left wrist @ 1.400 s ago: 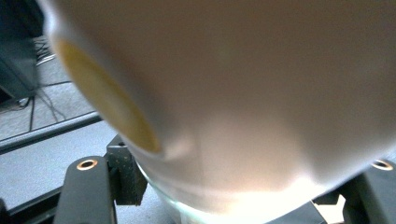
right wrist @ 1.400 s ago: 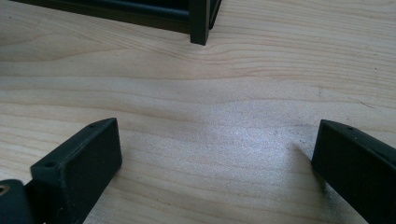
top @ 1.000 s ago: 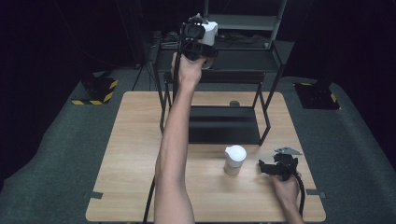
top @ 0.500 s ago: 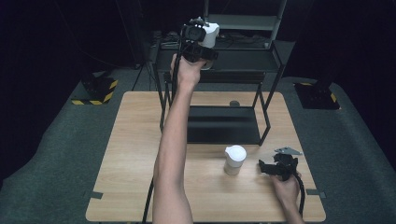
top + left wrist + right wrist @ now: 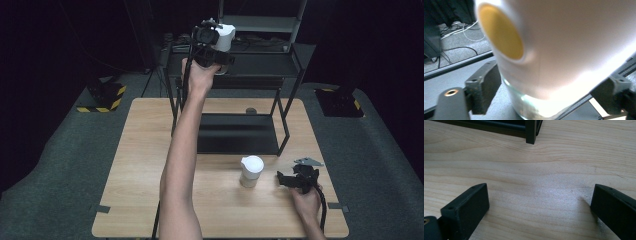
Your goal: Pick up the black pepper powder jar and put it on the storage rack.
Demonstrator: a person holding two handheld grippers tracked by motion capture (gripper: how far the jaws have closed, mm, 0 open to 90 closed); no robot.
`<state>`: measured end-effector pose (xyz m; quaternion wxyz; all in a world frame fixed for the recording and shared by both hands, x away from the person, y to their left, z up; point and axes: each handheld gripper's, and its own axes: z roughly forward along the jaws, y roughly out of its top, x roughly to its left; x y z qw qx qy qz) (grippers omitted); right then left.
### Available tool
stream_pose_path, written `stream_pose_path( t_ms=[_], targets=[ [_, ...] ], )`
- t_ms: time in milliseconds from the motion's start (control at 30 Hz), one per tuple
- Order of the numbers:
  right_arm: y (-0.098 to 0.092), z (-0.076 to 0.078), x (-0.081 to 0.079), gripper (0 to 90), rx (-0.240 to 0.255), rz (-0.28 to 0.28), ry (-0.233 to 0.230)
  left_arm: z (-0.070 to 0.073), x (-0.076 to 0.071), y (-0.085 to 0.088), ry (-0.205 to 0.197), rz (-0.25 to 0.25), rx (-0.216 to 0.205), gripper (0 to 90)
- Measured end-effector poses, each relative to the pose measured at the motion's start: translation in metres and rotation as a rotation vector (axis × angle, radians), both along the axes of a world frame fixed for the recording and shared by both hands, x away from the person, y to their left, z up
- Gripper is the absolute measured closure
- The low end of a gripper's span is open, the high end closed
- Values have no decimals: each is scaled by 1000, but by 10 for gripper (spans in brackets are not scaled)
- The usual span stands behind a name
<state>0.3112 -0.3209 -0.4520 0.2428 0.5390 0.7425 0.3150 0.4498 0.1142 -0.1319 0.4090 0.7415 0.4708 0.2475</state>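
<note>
A white cup point(image 5: 226, 35) with a yellow round mark point(image 5: 500, 33) and a clear glass base stands on the top shelf of the black rack point(image 5: 260, 64). My left gripper point(image 5: 218, 48) is held up at that shelf. Its jaws have just been opening, and the cup stands between them with a slim gap at each pad point(image 5: 485, 91), so the left gripper point(image 5: 549, 93) is open. A second white cup point(image 5: 251, 171) stands on the wooden table point(image 5: 145, 165). Right of it, my right gripper point(image 5: 283, 180) rests on the table, open with nothing between its jaws point(image 5: 539, 202).
The rack has a lower black shelf point(image 5: 237, 132) and thin legs; one leg point(image 5: 531, 131) stands just ahead of the right gripper. A grey shelf unit point(image 5: 260, 22) and cables lie behind the table. Dark carpet surrounds the table.
Neither hand has shifted. The white cup stays at the top shelf by the left gripper, and a little more of it shows beside that gripper than a second ago.
</note>
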Motion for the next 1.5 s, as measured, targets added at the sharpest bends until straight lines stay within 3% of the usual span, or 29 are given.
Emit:
stream_pose_path(
  t_ms=[400,667,1500],
  targets=[
    [0,0,0,11,1,-2,2,4,-22,9,-15,-13,31,84],
    [0,0,0,11,3,-3,1,3,-37,17,-22,-32,27,72],
    [0,0,0,11,3,-4,1,-16,-70,33,-12,-70,60,47]
  ],
)
